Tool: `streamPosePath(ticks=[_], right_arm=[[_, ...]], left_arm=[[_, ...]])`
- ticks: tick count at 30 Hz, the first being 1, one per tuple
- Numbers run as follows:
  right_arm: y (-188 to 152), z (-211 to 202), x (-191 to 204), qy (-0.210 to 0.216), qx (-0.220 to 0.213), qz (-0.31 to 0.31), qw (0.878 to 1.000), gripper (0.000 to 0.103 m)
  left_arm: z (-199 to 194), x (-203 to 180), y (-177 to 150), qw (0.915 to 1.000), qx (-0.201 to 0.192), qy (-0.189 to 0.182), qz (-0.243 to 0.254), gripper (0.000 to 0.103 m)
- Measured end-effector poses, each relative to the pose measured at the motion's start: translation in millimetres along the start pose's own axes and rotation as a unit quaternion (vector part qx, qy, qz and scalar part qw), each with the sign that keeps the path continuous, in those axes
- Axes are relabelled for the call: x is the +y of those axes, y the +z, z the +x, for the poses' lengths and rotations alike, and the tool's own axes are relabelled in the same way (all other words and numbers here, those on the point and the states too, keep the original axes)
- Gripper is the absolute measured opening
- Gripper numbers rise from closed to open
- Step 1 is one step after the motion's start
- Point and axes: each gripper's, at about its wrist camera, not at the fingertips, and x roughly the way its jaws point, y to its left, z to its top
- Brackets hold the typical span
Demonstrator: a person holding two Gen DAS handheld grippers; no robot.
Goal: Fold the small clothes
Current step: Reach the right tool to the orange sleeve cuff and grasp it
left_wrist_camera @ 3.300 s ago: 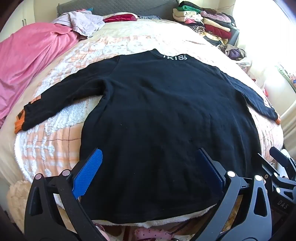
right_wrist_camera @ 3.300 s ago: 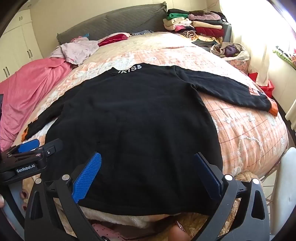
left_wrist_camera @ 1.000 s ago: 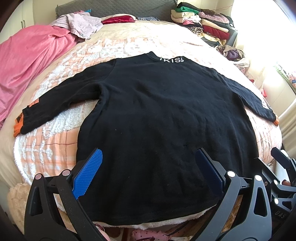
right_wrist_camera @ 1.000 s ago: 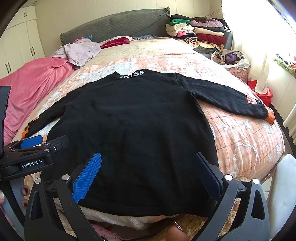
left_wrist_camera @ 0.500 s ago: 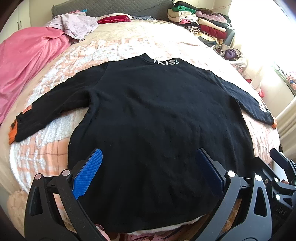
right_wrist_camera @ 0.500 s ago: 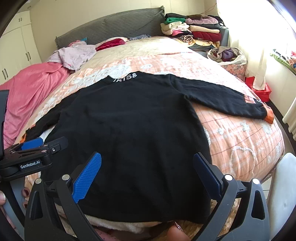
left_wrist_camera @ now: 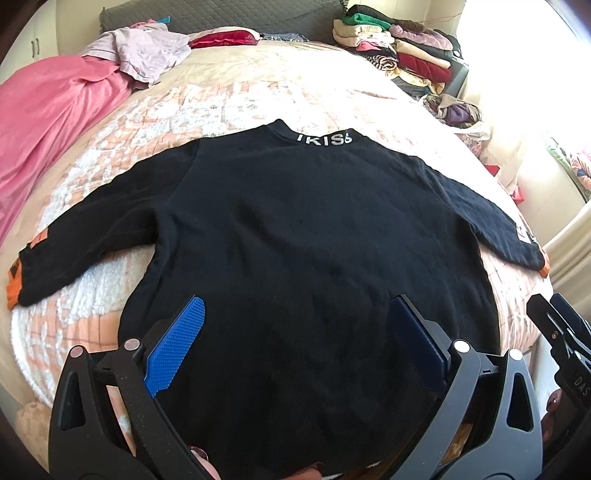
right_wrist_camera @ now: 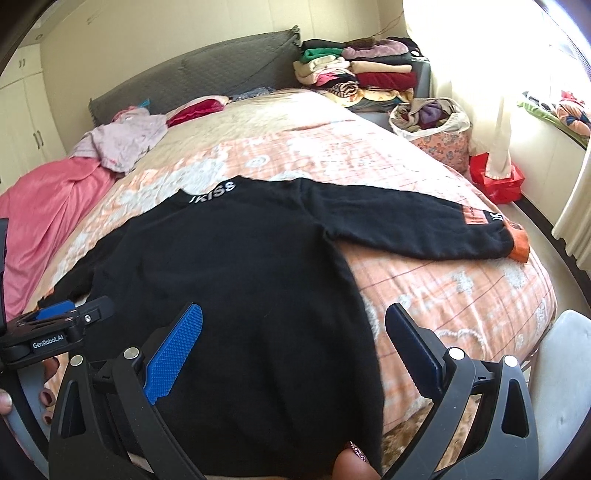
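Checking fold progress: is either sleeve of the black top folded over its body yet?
No, the black top lies flat on the bed with both sleeves spread outward.

A wide bed point(right_wrist_camera: 424, 280) filled the room, its peach-and-white checked quilt point(right_wrist_camera: 295, 147) running up to a grey padded headboard point(right_wrist_camera: 192, 70) at 12 o'clock. Cream wardrobe doors point(right_wrist_camera: 22, 118) stood at 10 o'clock against a pale yellow wall point(right_wrist_camera: 155, 29). A pink blanket point(right_wrist_camera: 44, 206) lay rumpled at 9 o'clock. At 1 o'clock a stack of folded clothes point(right_wrist_camera: 362, 70) sat by the headboard, a floral basket point(right_wrist_camera: 439, 140) (stuffed with garments) beside it. Strong daylight poured through a curtained window point(right_wrist_camera: 509, 74) at 2 o'clock.
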Motion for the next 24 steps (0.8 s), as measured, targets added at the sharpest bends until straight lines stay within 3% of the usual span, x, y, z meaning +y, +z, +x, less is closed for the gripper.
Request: streamPosePath(ticks=[14,24], right_arm=[[23,19,-43,-0.031,-0.003,0.044,0.999,0.099],[49,42,-107,-0.090,-0.006,0.113,0.990,0.099]], left_arm=[[21,-19,29,0.9998,0.004,-0.017,0.005,0.095],[42,-24,64,0.9999,0.002,-0.004,0.010,0.095]])
